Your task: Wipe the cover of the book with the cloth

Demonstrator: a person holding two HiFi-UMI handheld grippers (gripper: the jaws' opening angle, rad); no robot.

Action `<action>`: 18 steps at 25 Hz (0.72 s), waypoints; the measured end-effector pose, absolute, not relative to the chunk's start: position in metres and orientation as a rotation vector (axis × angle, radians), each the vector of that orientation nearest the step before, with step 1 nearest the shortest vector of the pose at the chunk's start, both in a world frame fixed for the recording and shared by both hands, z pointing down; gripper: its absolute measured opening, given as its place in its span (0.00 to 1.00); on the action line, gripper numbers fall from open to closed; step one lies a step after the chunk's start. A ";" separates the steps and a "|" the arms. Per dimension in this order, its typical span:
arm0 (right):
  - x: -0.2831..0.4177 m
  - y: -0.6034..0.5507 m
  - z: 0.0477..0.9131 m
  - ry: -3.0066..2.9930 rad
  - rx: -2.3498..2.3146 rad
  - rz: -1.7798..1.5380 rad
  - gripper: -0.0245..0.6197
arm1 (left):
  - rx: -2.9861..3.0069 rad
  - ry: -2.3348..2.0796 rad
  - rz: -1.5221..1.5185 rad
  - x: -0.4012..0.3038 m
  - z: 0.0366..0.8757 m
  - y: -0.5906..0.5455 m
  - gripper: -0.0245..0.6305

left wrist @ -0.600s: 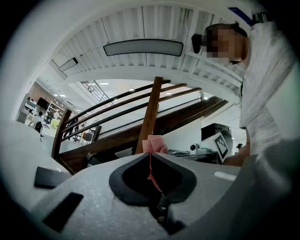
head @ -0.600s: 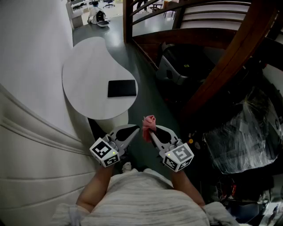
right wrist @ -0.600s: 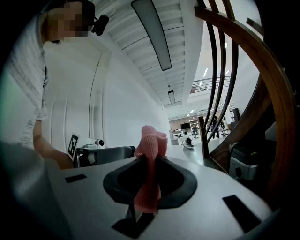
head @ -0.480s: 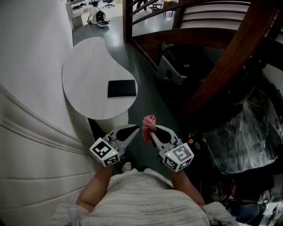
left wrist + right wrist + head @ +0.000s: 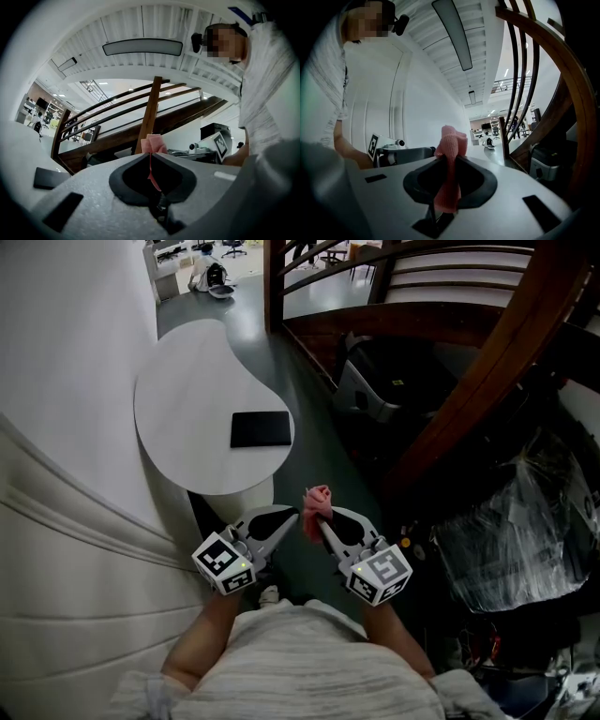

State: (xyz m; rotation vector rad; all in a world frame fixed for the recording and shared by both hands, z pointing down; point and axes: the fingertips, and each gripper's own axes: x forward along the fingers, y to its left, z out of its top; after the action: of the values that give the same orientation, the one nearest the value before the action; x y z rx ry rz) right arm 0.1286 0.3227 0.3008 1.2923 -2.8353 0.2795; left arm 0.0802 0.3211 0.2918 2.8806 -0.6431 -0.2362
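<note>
Right tool (image 5: 449,158) shut on pink cloth (image 5: 451,140); bunch sticks up past tips. Left tool (image 5: 151,154) shut too, thin pink strip in seam, looks like cloth edge pinched. 2 tools near body, tips meet at cloth. Book (image 5: 262,428) flat on white worktop (image 5: 178,381), well apart, untouched. Step: bring cloth to book, no wipe yet. Next: reach out, lower cloth on cover. Only head view shows whole gap to book; tool views show grip.

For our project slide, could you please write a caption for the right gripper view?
Right claw shut on a bunched pink cloth, with a curved wooden stair railing at right.
</note>
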 end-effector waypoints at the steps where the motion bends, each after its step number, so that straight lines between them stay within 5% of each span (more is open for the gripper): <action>1: 0.129 0.323 0.300 -2.848 1.292 0.292 0.12 | 2.881 -0.643 -0.236 0.080 0.292 0.321 0.07; 18: 0.075 0.275 0.287 -2.890 1.228 0.340 0.12 | 2.876 -0.724 -0.247 0.024 0.290 0.272 0.07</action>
State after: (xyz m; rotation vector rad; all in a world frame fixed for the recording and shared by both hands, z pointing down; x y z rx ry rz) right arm 0.0754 0.2753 0.2867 1.2280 -2.8897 0.3398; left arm 0.0242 0.2722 0.2898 2.8762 -0.7242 -0.2470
